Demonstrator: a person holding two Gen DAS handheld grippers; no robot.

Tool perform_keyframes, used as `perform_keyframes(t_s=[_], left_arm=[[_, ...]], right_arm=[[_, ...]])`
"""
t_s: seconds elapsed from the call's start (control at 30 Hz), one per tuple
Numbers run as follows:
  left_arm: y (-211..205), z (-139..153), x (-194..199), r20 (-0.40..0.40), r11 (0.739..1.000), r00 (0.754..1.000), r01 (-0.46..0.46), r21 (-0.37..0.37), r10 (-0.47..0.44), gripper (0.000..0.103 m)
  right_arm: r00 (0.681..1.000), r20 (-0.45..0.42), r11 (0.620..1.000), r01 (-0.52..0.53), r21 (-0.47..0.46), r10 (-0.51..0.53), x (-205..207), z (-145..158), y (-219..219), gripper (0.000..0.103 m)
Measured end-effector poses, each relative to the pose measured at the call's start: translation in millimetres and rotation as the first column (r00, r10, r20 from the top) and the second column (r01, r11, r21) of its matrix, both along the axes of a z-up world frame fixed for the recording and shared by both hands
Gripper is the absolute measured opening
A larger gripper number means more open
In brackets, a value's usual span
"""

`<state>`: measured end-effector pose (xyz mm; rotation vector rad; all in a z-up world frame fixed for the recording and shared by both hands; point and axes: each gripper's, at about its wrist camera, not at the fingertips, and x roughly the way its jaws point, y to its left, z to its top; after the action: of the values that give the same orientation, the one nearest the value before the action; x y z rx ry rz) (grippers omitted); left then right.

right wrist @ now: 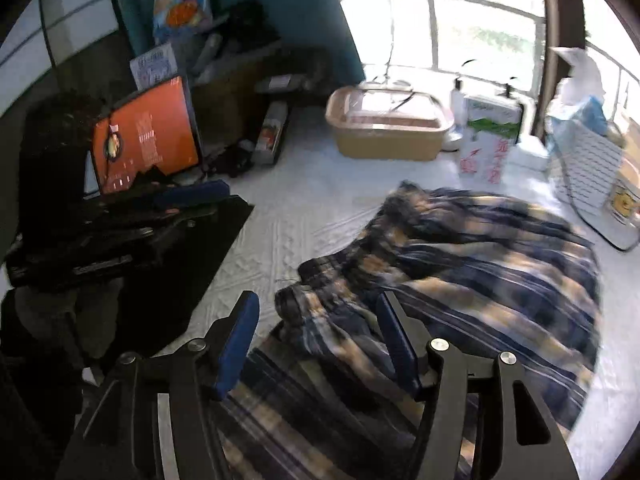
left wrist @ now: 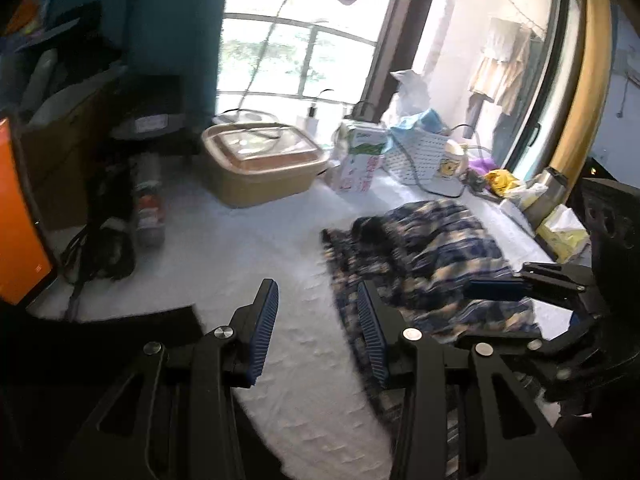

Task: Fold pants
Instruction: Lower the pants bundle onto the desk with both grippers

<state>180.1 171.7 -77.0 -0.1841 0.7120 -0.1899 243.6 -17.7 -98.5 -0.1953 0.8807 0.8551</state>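
Pants (right wrist: 460, 264): blue-and-tan plaid, lying bunched and creased on the white counter (right wrist: 304, 216), not yet folded flat.

Right wrist view: the right gripper (right wrist: 318, 344) sits low over the near edge of the pants. Its fingers (right wrist: 236, 344) stand apart with cloth lying under and between them; the pads do not press it, so the grip is released. This view alone shows the orange screen (right wrist: 148, 132) in full, at the left edge of the counter, and the black mat (right wrist: 192, 272) in front of it. The left gripper shows here only as a dark, blurred shape at far left.

Left wrist view: the left gripper (left wrist: 318, 332) hovers over bare counter, its right finger above the left edge of the pants. Its fingers (left wrist: 264, 332) are part open and grasp nothing. This view alone shows the yellow tissue pack (left wrist: 564, 236) at the right edge and laundry hanging outside the window (left wrist: 304, 60).

Surroundings, both views: tan lidded bin (right wrist: 388, 128), carton (right wrist: 488, 140) and white basket (right wrist: 588, 168) line the far side near the window. A can (left wrist: 150, 196) and black cables (left wrist: 104, 248) lie at left. Nothing lies on the pants.
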Motion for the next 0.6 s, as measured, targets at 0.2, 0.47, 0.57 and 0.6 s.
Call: perform_keyframes(t_s=[0.2, 0.47, 0.57, 0.6], left_arm=[[-47.6, -0.2, 21.4, -0.018, 0.991, 0.991, 0.130, -0.017, -0.130, 0.061], [-80.3, -24.2, 73.3, -0.106, 0.985, 0.986, 0.141, 0.099, -0.130, 0.052], [-75.7, -33.1, 95.0, -0.161, 0.990, 0.980, 0.129, 0.060, -0.118, 0.018], [-74.1, -34.6, 98.6, -0.165, 0.990, 0.979, 0.127, 0.054, -0.117, 0.015]], right_arm=[[0.977, 0.073, 0.979, 0.195, 0.066, -0.200, 17.7, 22.8, -82.0, 0.063], [0.924, 0.092, 0.927, 0.364, 0.087, -0.371, 78.6, -0.6, -170.4, 0.036], [0.935, 0.060, 0.933, 0.340, 0.115, -0.348, 99.9, -10.9, -178.8, 0.031], [0.940, 0.058, 0.937, 0.328, 0.120, -0.337, 106.5, -13.0, -178.2, 0.031]])
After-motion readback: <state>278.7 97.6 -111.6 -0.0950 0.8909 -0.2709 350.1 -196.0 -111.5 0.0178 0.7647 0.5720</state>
